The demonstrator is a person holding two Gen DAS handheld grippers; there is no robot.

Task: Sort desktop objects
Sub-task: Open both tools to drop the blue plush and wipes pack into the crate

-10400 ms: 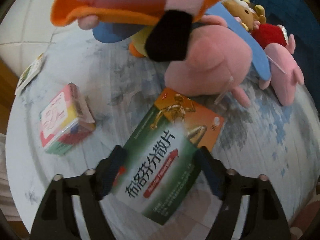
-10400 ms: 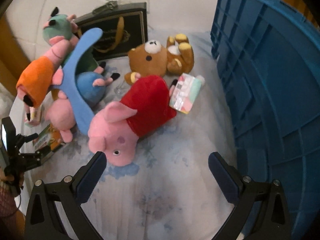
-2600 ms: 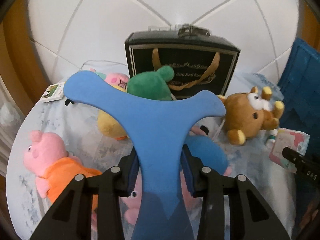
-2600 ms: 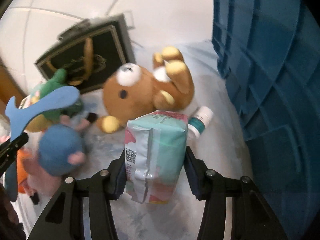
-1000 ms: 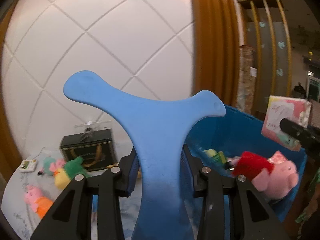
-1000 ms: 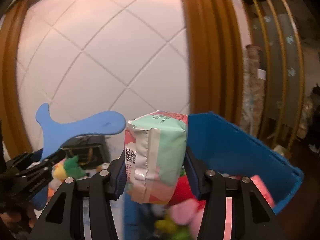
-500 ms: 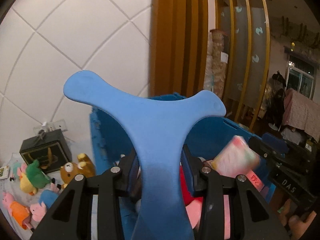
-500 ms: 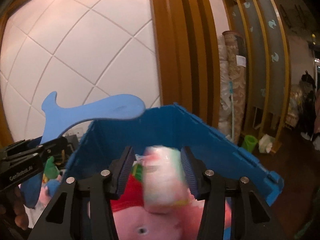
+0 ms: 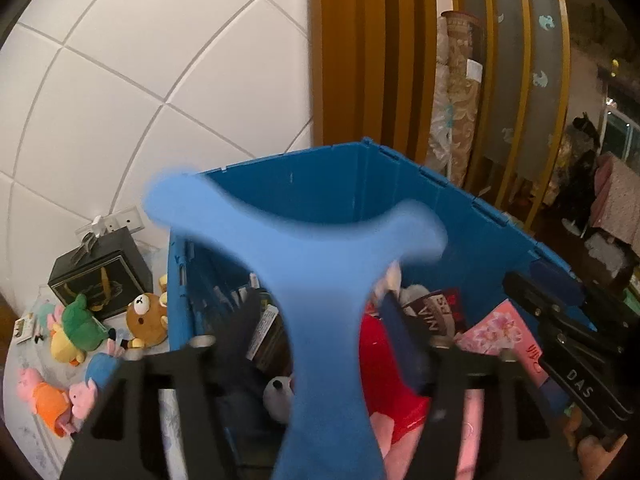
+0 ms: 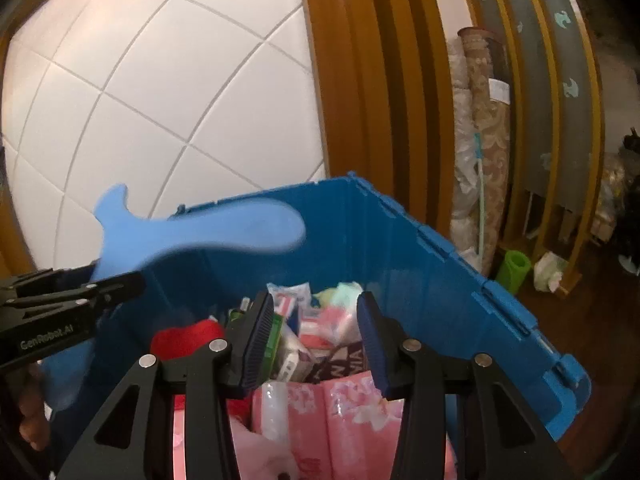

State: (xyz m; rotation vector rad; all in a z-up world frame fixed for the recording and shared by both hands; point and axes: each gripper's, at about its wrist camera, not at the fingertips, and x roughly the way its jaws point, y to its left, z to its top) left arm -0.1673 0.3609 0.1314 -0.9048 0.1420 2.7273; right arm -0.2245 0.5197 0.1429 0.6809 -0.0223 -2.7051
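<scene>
Looking like a lived-in home, not a lab or shop. White padded wall panels (image 9: 132, 80) meeting warm wooden door trim (image 10: 360, 80). Rolled fabrics (image 10: 480, 128) leaning by gilded slats. Plush toys (image 9: 80, 328) lying on a cloth-covered desk (image 9: 32, 432) beside a blue storage crate (image 10: 400, 240) holding household packets. Dim furnished room showing beyond.

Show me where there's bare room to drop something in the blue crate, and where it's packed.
No bare floor shows in the blue crate: pink packs, a red plush and small boxes cover it. Free room is only above that pile, below the far walls. Beside the crate, plush toys crowd the table.
</scene>
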